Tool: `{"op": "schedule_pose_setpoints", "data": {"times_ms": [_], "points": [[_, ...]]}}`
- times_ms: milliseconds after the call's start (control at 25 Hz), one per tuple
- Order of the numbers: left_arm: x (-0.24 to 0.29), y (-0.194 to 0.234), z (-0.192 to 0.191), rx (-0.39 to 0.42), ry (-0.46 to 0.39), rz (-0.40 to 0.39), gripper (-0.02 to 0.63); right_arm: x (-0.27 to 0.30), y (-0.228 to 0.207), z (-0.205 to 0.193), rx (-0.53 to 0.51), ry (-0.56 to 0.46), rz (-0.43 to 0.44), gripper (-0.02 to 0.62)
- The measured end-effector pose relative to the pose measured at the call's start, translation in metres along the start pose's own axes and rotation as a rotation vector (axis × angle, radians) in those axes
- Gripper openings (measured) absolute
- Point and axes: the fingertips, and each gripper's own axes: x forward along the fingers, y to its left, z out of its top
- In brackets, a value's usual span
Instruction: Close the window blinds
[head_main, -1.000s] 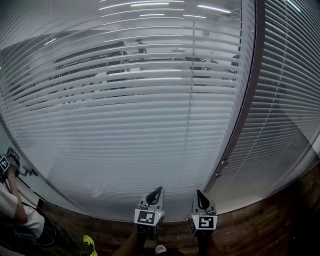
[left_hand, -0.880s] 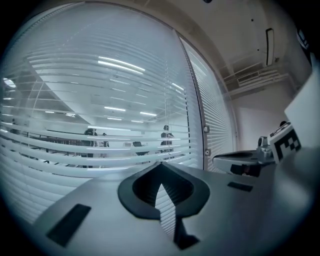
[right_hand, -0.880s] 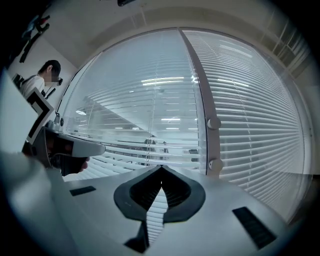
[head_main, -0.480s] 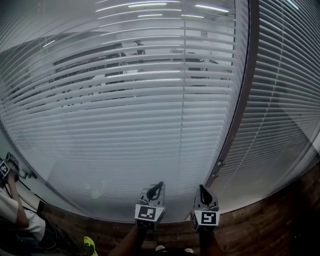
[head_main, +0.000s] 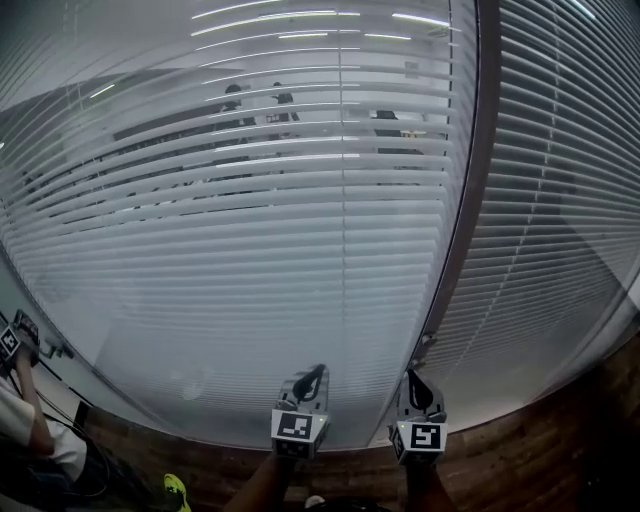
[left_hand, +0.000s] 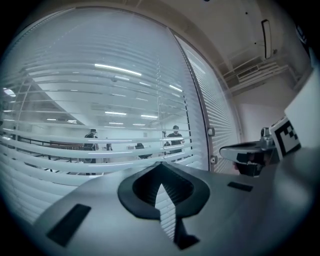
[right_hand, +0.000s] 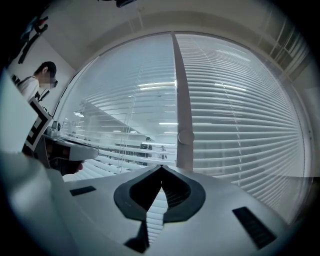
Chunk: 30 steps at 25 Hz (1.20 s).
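The blinds (head_main: 250, 230) left of the post (head_main: 470, 200) hang with slats tilted apart (people show through the gaps), while those right of the post look nearer flat. Both tools are clenched on nothing: the left hand-held gripper (head_main: 314, 377) sits left of the post's foot and the right hand-held gripper (head_main: 411, 383) just beside it. A round knob (right_hand: 186, 136) on the post is likely the control. Part the right jaws before arriving, meet it squarely, and turn gently until the slats overlap.
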Motion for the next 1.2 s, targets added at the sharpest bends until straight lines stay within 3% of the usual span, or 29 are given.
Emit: {"op": "schedule_pose_setpoints", "data": {"times_ms": [560, 840, 1200], "points": [[0.017, -0.017, 0.010, -0.010, -0.010, 0.014, 0.000, 0.004, -0.018, 0.019, -0.001, -0.055, 0.031, 0.002], [0.019, -0.024, 0.007, -0.016, -0.005, 0.010, 0.000, 0.001, -0.043, 0.019, -0.047, -0.014, -0.090, 0.003], [0.018, -0.021, 0.004, -0.025, 0.002, 0.014, 0.000, 0.006, -0.046, 0.035, -0.069, -0.062, -0.093, 0.074]]}}
